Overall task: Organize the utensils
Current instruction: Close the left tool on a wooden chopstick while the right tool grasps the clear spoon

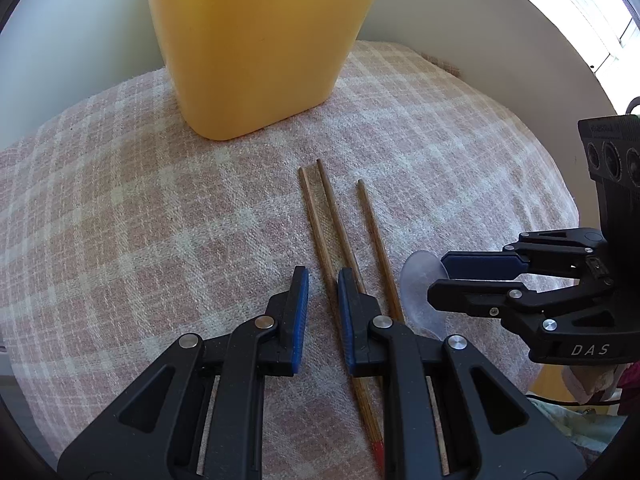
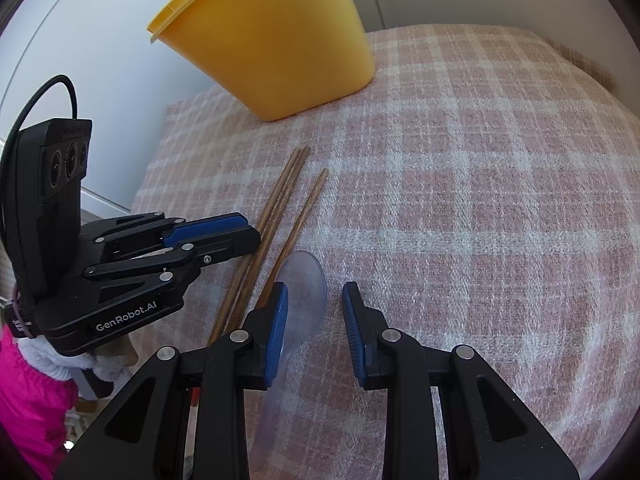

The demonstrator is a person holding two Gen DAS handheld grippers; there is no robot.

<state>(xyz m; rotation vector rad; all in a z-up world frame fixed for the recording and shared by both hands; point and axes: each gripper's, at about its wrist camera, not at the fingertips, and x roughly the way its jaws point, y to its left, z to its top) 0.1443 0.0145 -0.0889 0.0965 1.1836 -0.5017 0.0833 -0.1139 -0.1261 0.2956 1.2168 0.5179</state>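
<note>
Three wooden chopsticks (image 1: pixel 334 220) lie side by side on a pink plaid cloth (image 1: pixel 140 240); one has a red end. My left gripper (image 1: pixel 323 276) hovers over them, jaws slightly apart, with one stick running through the gap untouched by the pads. A clear plastic spoon (image 2: pixel 306 276) lies just right of the chopsticks (image 2: pixel 280 204). My right gripper (image 2: pixel 316 288) stands open over it, the spoon's bowl under the left finger. A yellow tub (image 2: pixel 280 48) stands upright at the back of the cloth. In the left wrist view the right gripper (image 1: pixel 438 278) sits beside the spoon (image 1: pixel 418 300).
The yellow tub (image 1: pixel 256 40) fills the far middle. The left gripper (image 2: pixel 254 228) comes in from the left, held by a hand with a white cuff and pink sleeve (image 2: pixel 24 400). The cloth (image 2: pixel 480 200) stretches right; a white wall lies behind.
</note>
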